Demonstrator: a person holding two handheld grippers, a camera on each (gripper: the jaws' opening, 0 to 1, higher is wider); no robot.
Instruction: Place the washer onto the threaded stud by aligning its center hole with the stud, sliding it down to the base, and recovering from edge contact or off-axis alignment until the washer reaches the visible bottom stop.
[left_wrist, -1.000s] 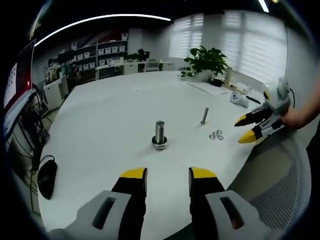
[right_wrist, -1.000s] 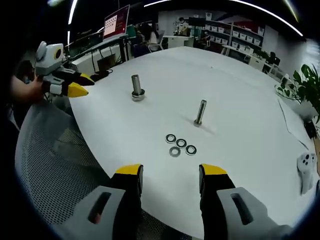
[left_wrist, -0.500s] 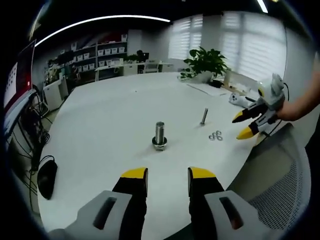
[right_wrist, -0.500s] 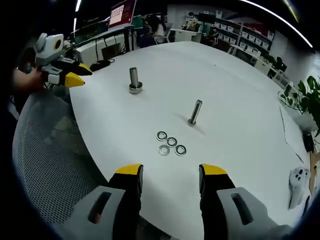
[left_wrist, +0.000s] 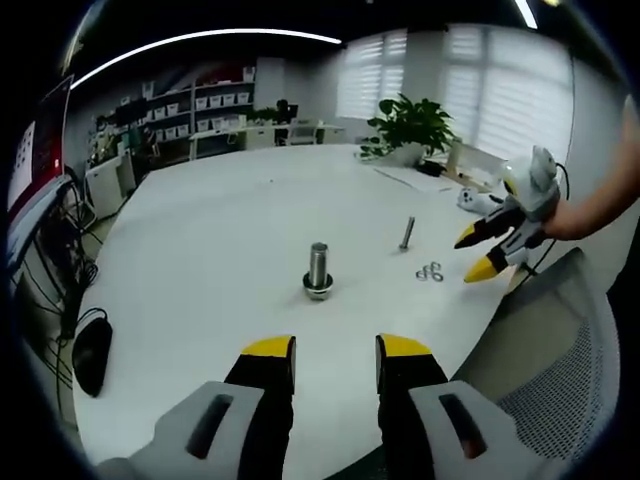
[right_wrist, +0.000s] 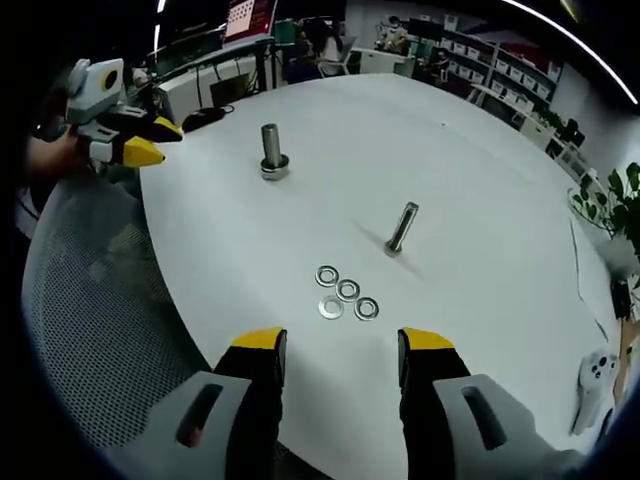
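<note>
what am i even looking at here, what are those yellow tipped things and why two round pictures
The yellow-tipped things are handheld two-jaw grippers; a person holds one in each hand. Each carries a fisheye camera looking along its own jaws, hence two round pictures. In the left gripper view, the left gripper is at the bottom, open and empty, with the other gripper at the right edge. In the right gripper view, the right gripper is likewise open and empty. On the white table lie four washers, a slim threaded stud standing upright, and a thicker stud with something ringing its base.
</note>
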